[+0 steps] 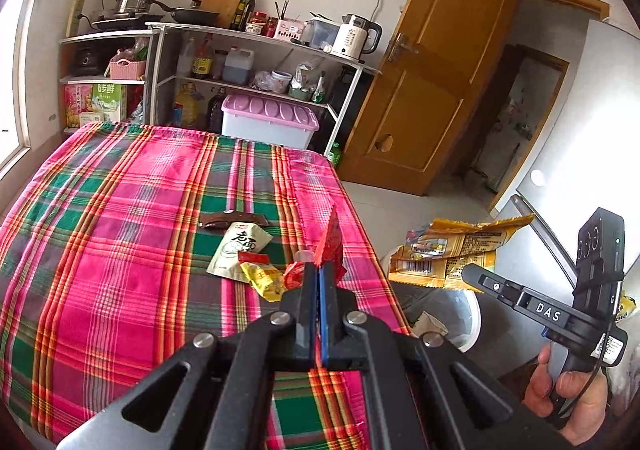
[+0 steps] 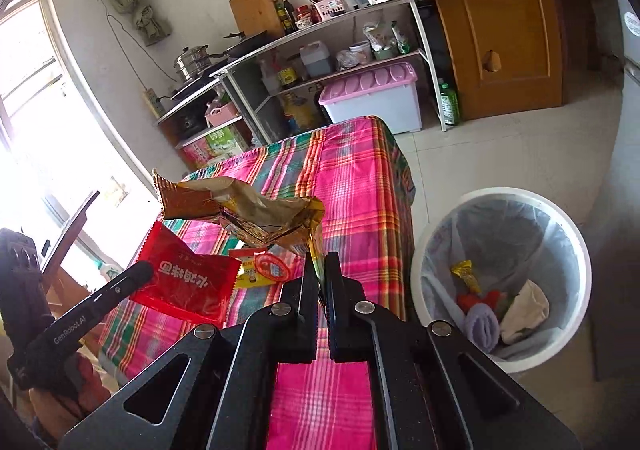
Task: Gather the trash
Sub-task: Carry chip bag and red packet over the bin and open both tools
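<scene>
Covering table: pink, green and orange plaid cloth spread over the whole tabletop, serving as the surface where the loose trash lies.

Bin: round white plastic bin with a clear liner standing on the floor just beside the table's right edge, low enough that wrappers lifted off the cloth can be dropped in; already holding a yellow wrapper, something red, a lilac roll and a cream wad.

Right claw: right gripper, jaws pressed together on a thin corner of the crumpled golden-yellow foil snack bag, so the bag hangs out ahead of the fingers and, in the left wrist view, sits over the bin's side of the table, likely about to be let go.

Left claw: left gripper, jaws pinched flat on the edge of the red glossy sauce sachet, held upright above the cloth; edge grip suits a flat, limp packet.

Left on cloth: white paper-like packet with black characters, brown chocolate-coloured bar wrapper just behind it, small yellow crumpled wrapper and a red scrap near the left fingers, all clustered close to the right edge.

Progress: partway, judged from bin contents and four pieces remaining.

Risk: light foil may drift past the rim if released too high.
</scene>
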Action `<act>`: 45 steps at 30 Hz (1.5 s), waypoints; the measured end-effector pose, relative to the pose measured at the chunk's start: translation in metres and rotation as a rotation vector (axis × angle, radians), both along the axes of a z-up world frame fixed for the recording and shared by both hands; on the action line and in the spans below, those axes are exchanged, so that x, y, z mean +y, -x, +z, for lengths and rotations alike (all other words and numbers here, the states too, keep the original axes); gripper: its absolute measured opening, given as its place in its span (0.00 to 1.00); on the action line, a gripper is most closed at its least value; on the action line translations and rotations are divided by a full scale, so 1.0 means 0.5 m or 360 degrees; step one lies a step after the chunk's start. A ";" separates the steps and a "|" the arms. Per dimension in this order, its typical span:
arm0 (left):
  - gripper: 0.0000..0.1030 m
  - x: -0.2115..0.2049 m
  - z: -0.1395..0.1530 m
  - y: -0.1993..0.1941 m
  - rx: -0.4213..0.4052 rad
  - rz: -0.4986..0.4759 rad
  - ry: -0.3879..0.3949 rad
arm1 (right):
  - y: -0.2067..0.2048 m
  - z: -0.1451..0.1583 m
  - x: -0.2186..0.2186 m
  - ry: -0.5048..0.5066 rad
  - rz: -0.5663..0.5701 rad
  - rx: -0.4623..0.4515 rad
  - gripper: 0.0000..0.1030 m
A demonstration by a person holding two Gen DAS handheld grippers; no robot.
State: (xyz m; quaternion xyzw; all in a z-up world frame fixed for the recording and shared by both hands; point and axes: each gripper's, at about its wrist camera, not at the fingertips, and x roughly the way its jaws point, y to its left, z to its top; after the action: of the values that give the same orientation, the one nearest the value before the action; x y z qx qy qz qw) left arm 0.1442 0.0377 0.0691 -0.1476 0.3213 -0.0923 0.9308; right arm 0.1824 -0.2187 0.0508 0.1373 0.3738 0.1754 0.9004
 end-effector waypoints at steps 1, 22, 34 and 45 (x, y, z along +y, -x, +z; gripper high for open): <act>0.01 -0.009 0.003 0.000 -0.0006 -0.0016 0.0002 | 0.003 0.000 -0.010 -0.0002 -0.0016 0.0002 0.03; 0.01 -0.236 -0.034 -0.135 0.0064 -0.0420 0.0039 | -0.019 -0.085 -0.209 -0.0012 -0.0367 0.0143 0.03; 0.01 -0.343 -0.129 -0.225 0.0247 -0.0539 0.0000 | -0.056 -0.170 -0.281 0.0056 -0.0511 0.0302 0.03; 0.21 -0.353 -0.175 -0.250 0.0313 -0.0543 0.0019 | -0.075 -0.209 -0.300 0.0055 -0.0566 0.0375 0.14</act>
State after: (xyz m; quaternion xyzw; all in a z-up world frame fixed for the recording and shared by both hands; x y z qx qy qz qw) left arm 0.2694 -0.1386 -0.0185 -0.1049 0.4304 -0.2359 0.8649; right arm 0.2198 -0.3685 -0.0539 0.2052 0.4493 -0.0099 0.8694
